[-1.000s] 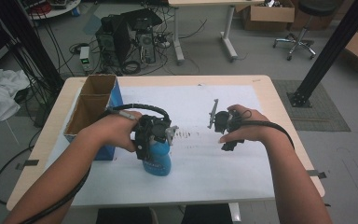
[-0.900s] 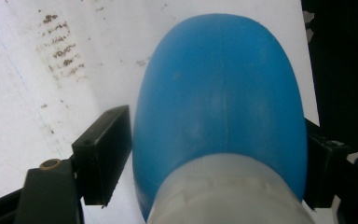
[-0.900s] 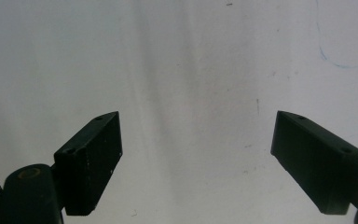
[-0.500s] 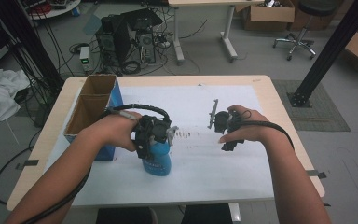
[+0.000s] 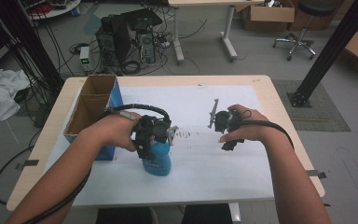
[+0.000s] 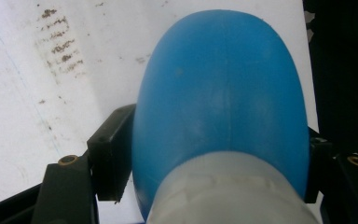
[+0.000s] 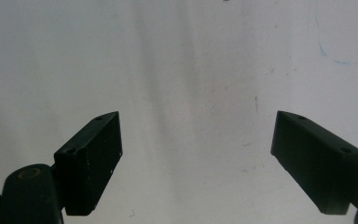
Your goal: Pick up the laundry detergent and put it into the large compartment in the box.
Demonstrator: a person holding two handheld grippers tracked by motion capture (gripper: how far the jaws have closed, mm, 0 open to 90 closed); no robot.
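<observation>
A: How many things are on the table, starting from the person's side?

B: One blue spray bottle (image 5: 157,158), standing upright on the white sheet (image 5: 200,182) near the front edge. Two grippers, one in each hand. Farther back at the left, one open cardboard box (image 5: 91,105) with a blue side and two compartments

A: What is the left gripper (image 5: 150,140) doing?

B: It comes down on the bottle from above. Its jaws have just been closing, and in the left gripper view (image 6: 216,154) they press on either side of the blue body just below the pale collar. So it grips the bottle, jaws fairly narrow

A: And the right one?

B: The right gripper (image 5: 226,123) is well apart from the bottle, over bare sheet toward the table's right half. In the right gripper view (image 7: 196,158) its jaws stand wide with nothing between them, just white paper below

A: Anything around or in the way?

B: A smear of dark marks (image 5: 186,135) lies on the sheet between the two grippers. The left hand and gripper cover the bottle's top in the high view. Beyond the table there are computer towers (image 5: 128,39) with cables on the floor, and an office chair (image 5: 305,28) at the far right

A: Any change from a second ago?

B: Bottle, box and both hands sit as before; the only difference is the left jaws' closing
</observation>
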